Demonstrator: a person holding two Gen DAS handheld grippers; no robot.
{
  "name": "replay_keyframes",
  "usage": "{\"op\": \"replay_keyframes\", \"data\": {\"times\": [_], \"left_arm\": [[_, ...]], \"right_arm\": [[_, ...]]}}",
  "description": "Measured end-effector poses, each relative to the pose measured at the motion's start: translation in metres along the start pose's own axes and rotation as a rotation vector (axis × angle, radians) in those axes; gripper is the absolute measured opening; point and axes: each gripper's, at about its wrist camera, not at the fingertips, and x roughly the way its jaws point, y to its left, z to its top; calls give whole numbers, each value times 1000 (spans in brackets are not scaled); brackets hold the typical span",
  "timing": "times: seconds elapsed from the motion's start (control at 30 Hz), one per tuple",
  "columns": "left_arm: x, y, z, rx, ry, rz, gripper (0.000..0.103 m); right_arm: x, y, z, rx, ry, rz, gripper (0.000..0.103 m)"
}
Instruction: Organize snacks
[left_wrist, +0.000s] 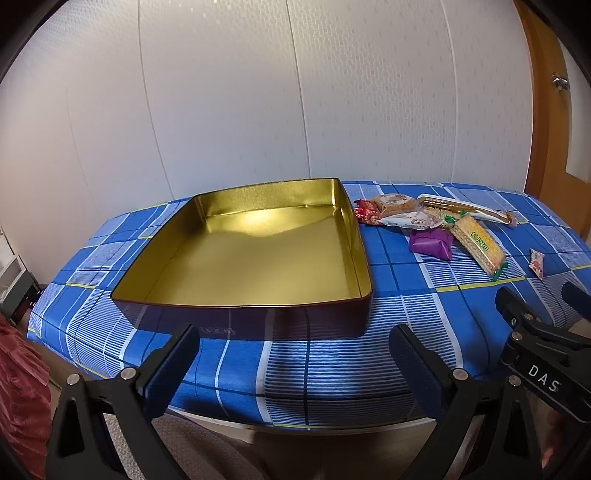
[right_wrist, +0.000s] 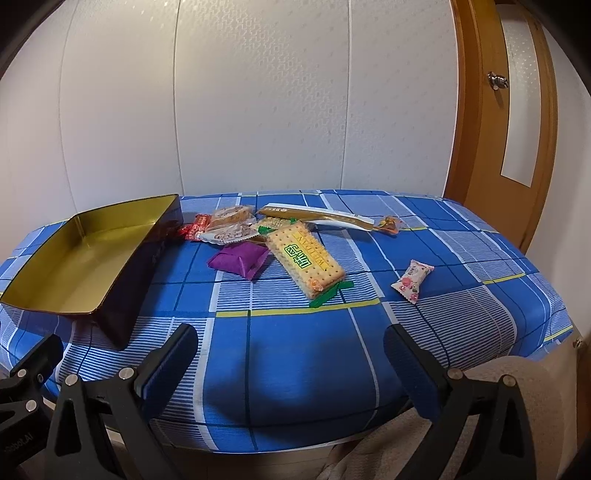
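The left gripper (left_wrist: 295, 350) and right gripper (right_wrist: 291, 350) hung released. The tin (left_wrist: 236, 321) sat before the left; the snacks (right_wrist: 303, 254) lay beyond the right.

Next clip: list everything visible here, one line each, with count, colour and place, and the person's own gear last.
tin box: 1, gold inside, dark outside, empty, on the table's left half
cracker pack: 1, yellow with green ends, right of the tin
purple packet: 1, purple, between tin and cracker pack
long packet: 1, gold and white, behind the cracker pack
red candy: 1, red, by the tin's far corner
clear-wrapped pastries: 2, tan, in the pile's back left
pink-flowered candy: 1, white and pink, alone on the right
tablecloth: 1, blue plaid, covers the table
door: 1, wooden, far right
left tool: open, empty, before the tin
right tool: open, empty, before the snacks
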Motion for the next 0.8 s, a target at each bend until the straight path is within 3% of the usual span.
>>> {"op": "replay_keyframes", "data": {"times": [0.8], "left_arm": [[3,-2,0,-1,19,-14,103]], "right_arm": [[5,2,1,-4,27,21,102]]}}
